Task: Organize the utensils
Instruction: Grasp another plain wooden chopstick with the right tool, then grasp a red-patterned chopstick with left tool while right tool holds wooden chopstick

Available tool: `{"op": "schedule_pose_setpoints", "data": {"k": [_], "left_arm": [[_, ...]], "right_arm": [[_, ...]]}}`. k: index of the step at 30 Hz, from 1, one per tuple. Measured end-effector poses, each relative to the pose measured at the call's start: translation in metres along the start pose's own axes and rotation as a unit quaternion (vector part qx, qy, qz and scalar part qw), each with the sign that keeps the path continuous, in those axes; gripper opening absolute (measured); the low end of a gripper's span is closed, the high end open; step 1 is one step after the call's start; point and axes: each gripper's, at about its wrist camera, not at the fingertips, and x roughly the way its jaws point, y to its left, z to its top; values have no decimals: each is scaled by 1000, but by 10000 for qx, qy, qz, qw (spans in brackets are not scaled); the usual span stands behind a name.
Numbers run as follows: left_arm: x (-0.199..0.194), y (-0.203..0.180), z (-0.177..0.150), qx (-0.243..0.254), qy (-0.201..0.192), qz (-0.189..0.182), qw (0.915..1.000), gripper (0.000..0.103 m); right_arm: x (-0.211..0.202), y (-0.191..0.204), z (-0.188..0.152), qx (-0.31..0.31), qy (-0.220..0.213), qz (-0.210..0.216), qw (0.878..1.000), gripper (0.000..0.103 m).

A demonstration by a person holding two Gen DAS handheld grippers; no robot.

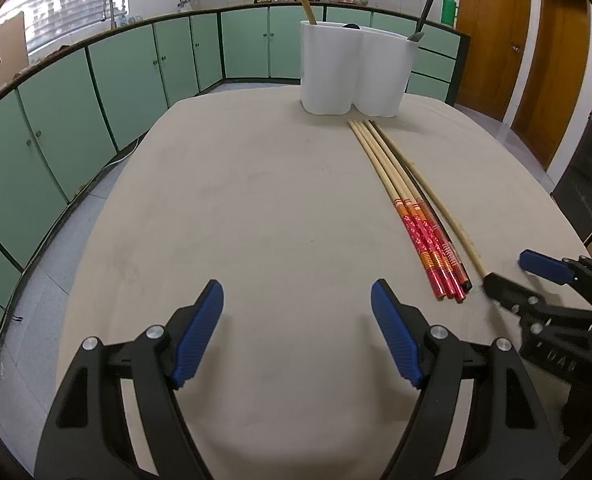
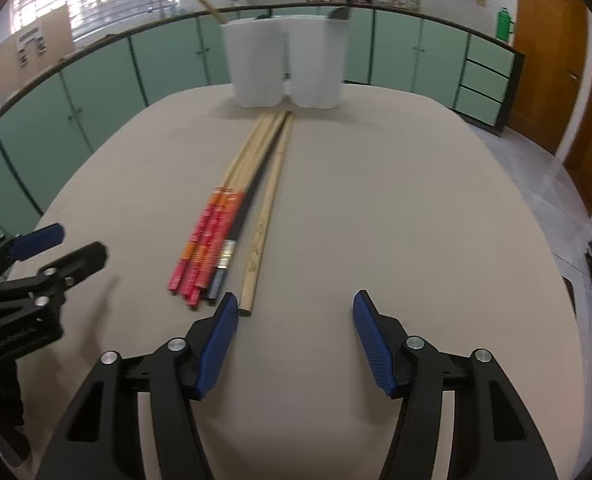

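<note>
Several chopsticks lie side by side on the beige table (image 1: 236, 220): red-handled ones (image 1: 428, 240), a dark one and a plain wooden one (image 1: 452, 220). In the right wrist view the red-handled ones (image 2: 208, 240) and the plain wooden one (image 2: 264, 216) point toward a white two-compartment holder (image 2: 284, 64). The holder (image 1: 352, 68) stands at the table's far edge with a wooden stick and a dark utensil in it. My left gripper (image 1: 296, 304) is open and empty, left of the chopsticks. My right gripper (image 2: 292, 312) is open and empty, just behind the chopsticks' near ends; it also shows in the left wrist view (image 1: 512, 272).
Green kitchen cabinets (image 1: 136, 80) run around the back and left under a countertop with pots and a green bottle (image 1: 449, 9). Wooden doors (image 1: 492, 32) stand at the right. The left gripper shows in the right wrist view (image 2: 72, 246) at the table's left edge.
</note>
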Motion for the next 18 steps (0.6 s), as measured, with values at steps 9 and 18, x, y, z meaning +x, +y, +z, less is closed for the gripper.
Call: {"op": "schedule_pose_setpoints", "data": {"k": [9, 18], "left_arm": [[0, -3, 1, 5, -4, -23, 10000, 75], [3, -14, 1, 102, 92, -170, 9998, 75]], "right_arm": [[4, 10, 3, -81, -24, 206, 9998, 40], [3, 6, 3, 3, -25, 382, 9993, 7]]}}
